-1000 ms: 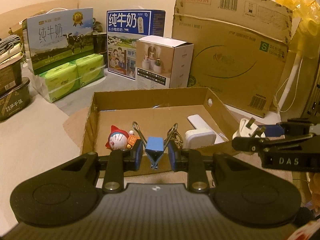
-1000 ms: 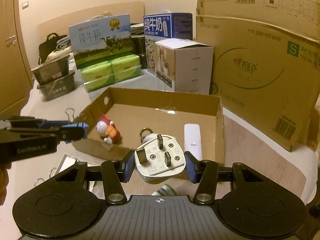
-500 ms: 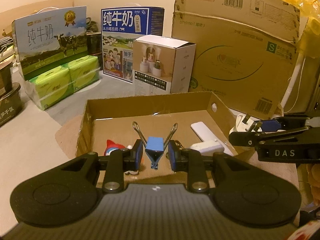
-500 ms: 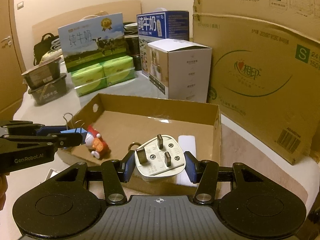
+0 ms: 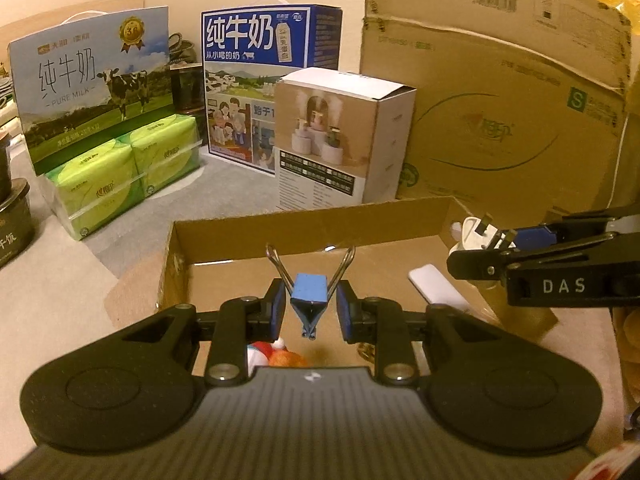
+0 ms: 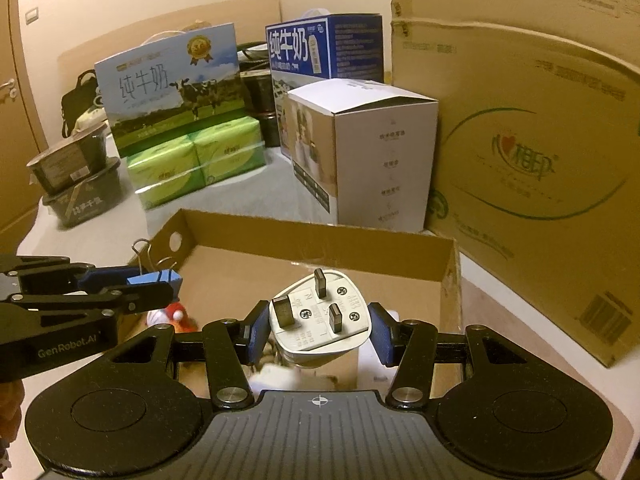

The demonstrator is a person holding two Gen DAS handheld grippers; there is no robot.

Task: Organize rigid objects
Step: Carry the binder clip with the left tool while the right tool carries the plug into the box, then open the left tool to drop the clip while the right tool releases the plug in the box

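Readable text: "PURE MILK" with 纯牛奶 on the cow-print milk carton (image 5: 94, 92); 纯牛奶 on the blue milk box (image 5: 256, 80); a green "S" tag on the big brown carton (image 5: 508, 92); "DAS" on the side of the right tool (image 5: 490, 238); "GenRobot.AI" on the left tool as seen from the right wrist view.

Left tool (image 5: 310, 308) is clamped on a blue binder clip (image 5: 309, 292), wire handles splayed upward, held over the open cardboard tray (image 5: 304, 224).

Right tool (image 6: 318, 330) is clenched on a white three-pin plug (image 6: 318, 320), dark prongs facing the camera, also over the tray.

In the tray: a white flat device (image 5: 434, 286) and a red-white toy figure (image 5: 272, 354), partly hidden.
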